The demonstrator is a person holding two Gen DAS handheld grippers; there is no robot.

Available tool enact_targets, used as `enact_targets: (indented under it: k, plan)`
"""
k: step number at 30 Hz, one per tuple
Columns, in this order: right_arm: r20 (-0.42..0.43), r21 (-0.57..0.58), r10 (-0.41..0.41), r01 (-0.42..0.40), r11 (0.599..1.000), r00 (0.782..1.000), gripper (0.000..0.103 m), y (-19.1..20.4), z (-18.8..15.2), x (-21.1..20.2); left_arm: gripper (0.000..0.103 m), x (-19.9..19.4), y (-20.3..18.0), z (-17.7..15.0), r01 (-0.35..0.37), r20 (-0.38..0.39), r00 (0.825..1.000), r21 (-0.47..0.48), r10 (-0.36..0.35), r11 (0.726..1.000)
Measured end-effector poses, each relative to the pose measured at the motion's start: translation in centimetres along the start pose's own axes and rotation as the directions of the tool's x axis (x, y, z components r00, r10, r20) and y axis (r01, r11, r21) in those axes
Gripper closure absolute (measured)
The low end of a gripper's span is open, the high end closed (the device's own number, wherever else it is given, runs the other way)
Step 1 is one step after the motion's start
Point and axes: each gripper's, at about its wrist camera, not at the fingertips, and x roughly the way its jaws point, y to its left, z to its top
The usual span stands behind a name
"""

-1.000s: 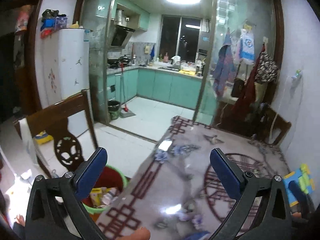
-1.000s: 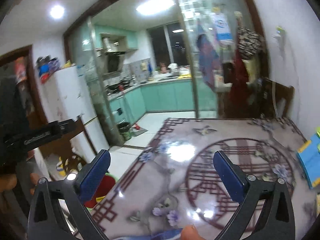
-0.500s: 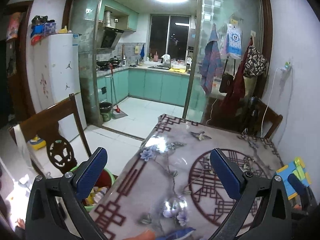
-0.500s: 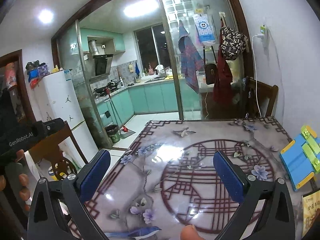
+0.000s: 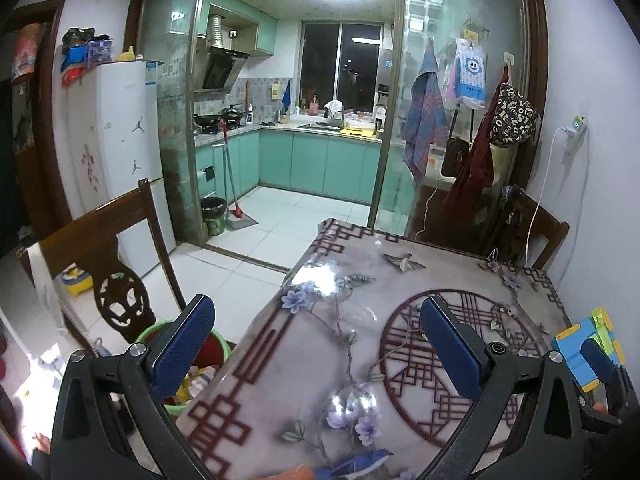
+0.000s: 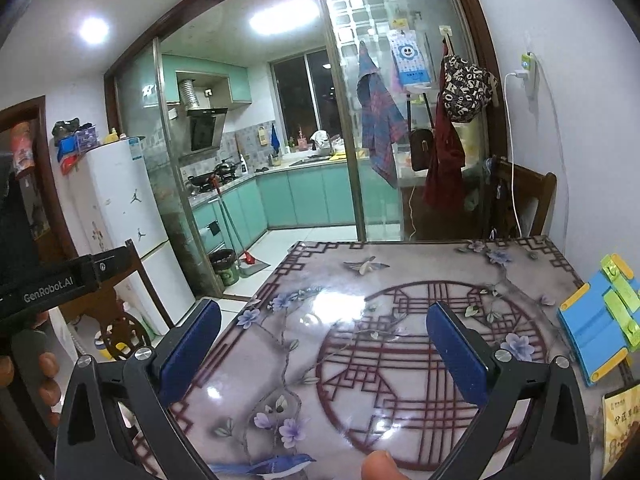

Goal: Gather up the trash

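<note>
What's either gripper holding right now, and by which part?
Nothing. The left gripper and right gripper both have their jaws wide apart over the glossy floral-patterned table, with nothing between them.

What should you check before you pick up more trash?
1. Left gripper open and empty: ok.
2. Right gripper open and empty: ok.
3. Green bin beside the table, within view: ok.
4. Room left in the bin: cannot tell, mostly hidden.
5. Trash left on the table: cannot tell; only a blue stand and a yellow packet show.
</note>
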Motion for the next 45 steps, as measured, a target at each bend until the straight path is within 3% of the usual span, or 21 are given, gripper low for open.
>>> enact_targets:
  k: [22,45]
  plan:
    - [-0.017,-0.003,-0.004,0.003,1.0,1.0,0.0,0.1,-0.3,0.8,0.0,0.5,0.1,0.2,-0.029,-0.015,0.999,-0.01,0.029,1.0]
    - [-0.053,0.015,-0.017,0.018,1.0,0.998,0.0,-1.7,-0.8,2.7,0.0,2.2,-1.0,0.5,-0.004,-0.028,1.0,0.007,0.004,1.0]
